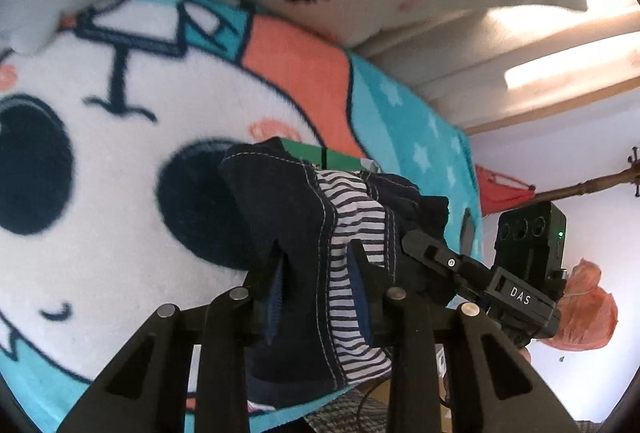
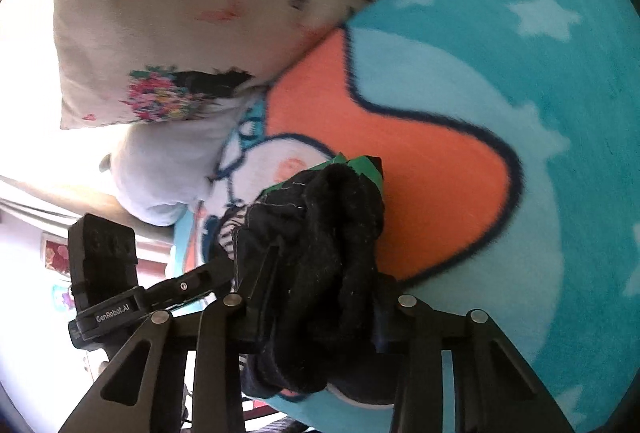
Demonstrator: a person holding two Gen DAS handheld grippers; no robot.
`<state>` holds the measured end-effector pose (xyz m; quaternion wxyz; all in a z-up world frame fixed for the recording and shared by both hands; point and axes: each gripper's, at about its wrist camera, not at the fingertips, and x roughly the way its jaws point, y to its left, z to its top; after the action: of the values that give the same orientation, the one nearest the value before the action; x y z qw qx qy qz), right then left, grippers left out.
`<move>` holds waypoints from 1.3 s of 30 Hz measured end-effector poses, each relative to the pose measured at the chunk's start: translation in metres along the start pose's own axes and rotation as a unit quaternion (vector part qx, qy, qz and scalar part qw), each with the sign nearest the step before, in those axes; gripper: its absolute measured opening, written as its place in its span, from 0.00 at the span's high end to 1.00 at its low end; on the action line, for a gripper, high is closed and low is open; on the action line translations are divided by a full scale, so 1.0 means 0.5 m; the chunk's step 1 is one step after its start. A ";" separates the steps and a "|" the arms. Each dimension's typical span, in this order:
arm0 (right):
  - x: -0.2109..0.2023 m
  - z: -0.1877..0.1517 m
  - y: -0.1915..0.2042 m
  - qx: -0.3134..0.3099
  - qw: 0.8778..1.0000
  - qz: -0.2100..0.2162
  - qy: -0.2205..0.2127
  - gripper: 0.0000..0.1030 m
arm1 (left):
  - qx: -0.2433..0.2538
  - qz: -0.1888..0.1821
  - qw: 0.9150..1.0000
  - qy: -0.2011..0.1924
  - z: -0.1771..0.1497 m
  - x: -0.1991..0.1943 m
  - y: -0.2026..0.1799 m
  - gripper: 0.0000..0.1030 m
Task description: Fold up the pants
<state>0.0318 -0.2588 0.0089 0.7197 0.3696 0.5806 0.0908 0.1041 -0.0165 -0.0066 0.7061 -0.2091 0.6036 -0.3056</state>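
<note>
The pants [image 1: 292, 217] are dark navy with a white-and-navy striped lining and a green patch behind. My left gripper [image 1: 318, 257] is shut on the pants near the striped part and holds them above a cartoon blanket [image 1: 120, 169]. In the right wrist view the pants [image 2: 332, 233] bunch up as a dark wad. My right gripper [image 2: 320, 261] is shut on that wad. Each gripper shows in the other's view: the right one [image 1: 416, 241] beside the pants' right side, the left one [image 2: 224, 265] at their left. The fingertips are partly hidden by cloth.
The blanket [image 2: 500, 93] is teal with stars, an orange shape and a white face. A cream pillow with a floral patch [image 2: 160, 33] and a pale cushion [image 2: 160, 169] lie at its far end. A bed edge [image 1: 560, 101] and an orange bag [image 1: 588, 313] are at the right.
</note>
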 end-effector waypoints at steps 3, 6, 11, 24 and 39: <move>0.006 0.017 0.044 -0.017 1.000 0.012 -0.003 0.61 | -0.001 0.004 1.000 -0.022 0.020 -0.035 0.006 0.72; 0.030 0.038 0.082 -0.035 0.999 0.013 0.000 0.61 | -0.008 0.022 0.999 -0.036 0.044 -0.056 0.031 0.72; 0.105 0.066 0.135 -0.063 0.998 -0.006 0.012 0.61 | -0.018 0.059 0.997 -0.047 0.072 -0.066 0.079 0.72; 0.180 0.087 0.092 -0.023 0.998 -0.055 0.022 0.39 | -0.034 0.113 0.993 -0.028 0.097 -0.038 0.141 0.67; 0.108 0.067 0.140 -0.039 0.999 -0.027 -0.012 0.63 | -0.016 0.088 0.996 -0.030 0.014 -0.035 0.074 0.67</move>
<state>0.0998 -0.1934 0.0138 0.7428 0.3270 0.5774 0.0893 0.1163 0.0220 -0.0171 0.7444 -0.1753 0.6034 -0.2260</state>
